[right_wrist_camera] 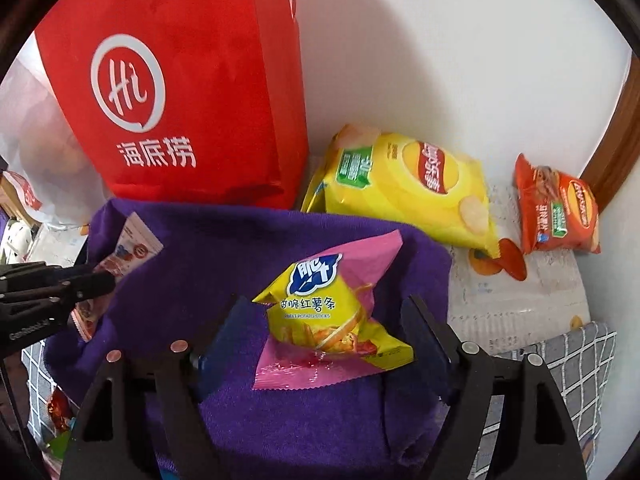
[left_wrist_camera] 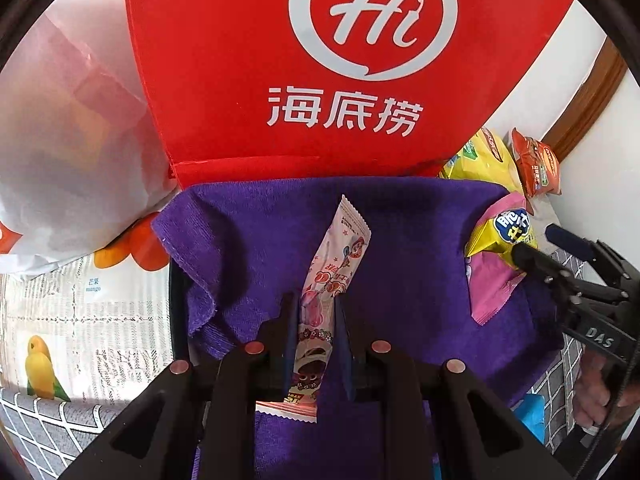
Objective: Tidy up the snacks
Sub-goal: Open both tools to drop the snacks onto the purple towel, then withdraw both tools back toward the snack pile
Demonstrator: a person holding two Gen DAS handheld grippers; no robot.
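Snacks, two: my left gripper (left_wrist_camera: 316, 320) clenches a slim pink-white foil stick packet (left_wrist_camera: 320, 300) for sorting; my right gripper (right_wrist_camera: 320, 340), released, seemingly straddles a yellow-pink sweet-potato-stick bag (right_wrist_camera: 332, 320) resting on purple terry cloth (right_wrist_camera: 240, 240).

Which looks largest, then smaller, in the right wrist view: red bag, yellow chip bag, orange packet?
1. red bag
2. yellow chip bag
3. orange packet
All three stand at a similar distance by the wall, so the order seems reliable.

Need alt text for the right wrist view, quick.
The right gripper stands open around a yellow-and-pink sweet potato sticks bag on a purple towel. Behind stand a red bag and two chip packets.
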